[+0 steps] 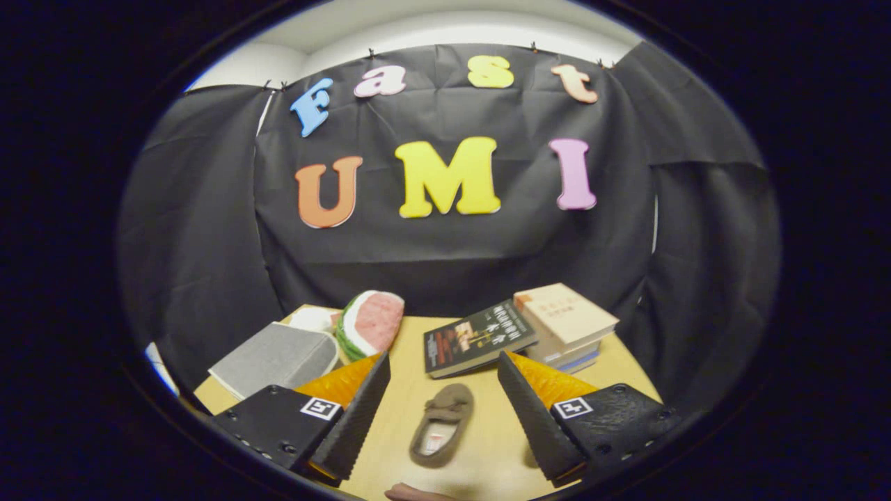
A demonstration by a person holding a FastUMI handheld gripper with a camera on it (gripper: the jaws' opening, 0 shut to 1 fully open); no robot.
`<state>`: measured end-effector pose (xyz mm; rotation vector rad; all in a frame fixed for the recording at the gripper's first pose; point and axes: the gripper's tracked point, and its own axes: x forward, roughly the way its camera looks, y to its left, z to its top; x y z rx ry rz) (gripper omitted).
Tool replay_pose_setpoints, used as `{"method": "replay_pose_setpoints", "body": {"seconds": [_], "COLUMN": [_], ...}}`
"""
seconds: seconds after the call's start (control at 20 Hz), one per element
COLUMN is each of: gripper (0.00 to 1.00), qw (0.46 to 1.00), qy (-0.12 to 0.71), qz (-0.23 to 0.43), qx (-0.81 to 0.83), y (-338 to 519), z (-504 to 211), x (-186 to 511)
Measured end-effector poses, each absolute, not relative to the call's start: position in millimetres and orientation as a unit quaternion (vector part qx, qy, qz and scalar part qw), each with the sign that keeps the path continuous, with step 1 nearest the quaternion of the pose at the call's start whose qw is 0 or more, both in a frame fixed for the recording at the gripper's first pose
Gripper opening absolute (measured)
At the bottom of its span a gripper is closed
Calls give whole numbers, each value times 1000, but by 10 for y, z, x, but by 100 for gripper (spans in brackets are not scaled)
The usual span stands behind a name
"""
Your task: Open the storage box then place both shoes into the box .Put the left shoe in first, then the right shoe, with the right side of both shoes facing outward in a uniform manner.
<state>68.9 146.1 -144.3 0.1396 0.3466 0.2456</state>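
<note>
**Gripper open above a shoe on the desk**

The gripper [442, 417] hangs over the desk [487, 445] with its fingers spread wide and nothing held between them. A brown shoe [440, 426] lies flat on the desk in the gap between the fingers, its opening facing up, touching neither finger; bare wood shows on both sides of it. At the near desk edge, just below the shoe, a second rounded brownish thing [418, 494] pokes in, too cut off to identify.

Beyond the left finger, a grey fabric storage box [275, 358] sits at the desk's left edge, its lid closed. A watermelon-patterned cushion [369, 323] leans just behind it, near the far edge. Beyond the right finger, a dark book [477, 337] rests tilted against a stack of pale books [567, 323] toward the far right corner. A strip of open desk runs from the shoe toward the far edge, between cushion and books.
</note>
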Motion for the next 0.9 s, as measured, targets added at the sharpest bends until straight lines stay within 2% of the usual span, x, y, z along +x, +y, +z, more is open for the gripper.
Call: {"method": "replay_pose_setpoints", "body": {"seconds": [0.15, 0.4, 0.7, 0.9], "gripper": [95, 95, 94, 93], "qw": [934, 846, 727, 629], "qy": [273, 399, 463, 498], "qz": [197, 285, 401, 437], "qx": [119, 211, 311, 407], "y": [2080, 2849, 3466, 3629], "z": [-1944, -2564, -2782, -2862], "x": [816, 1041, 1161, 1206]}}
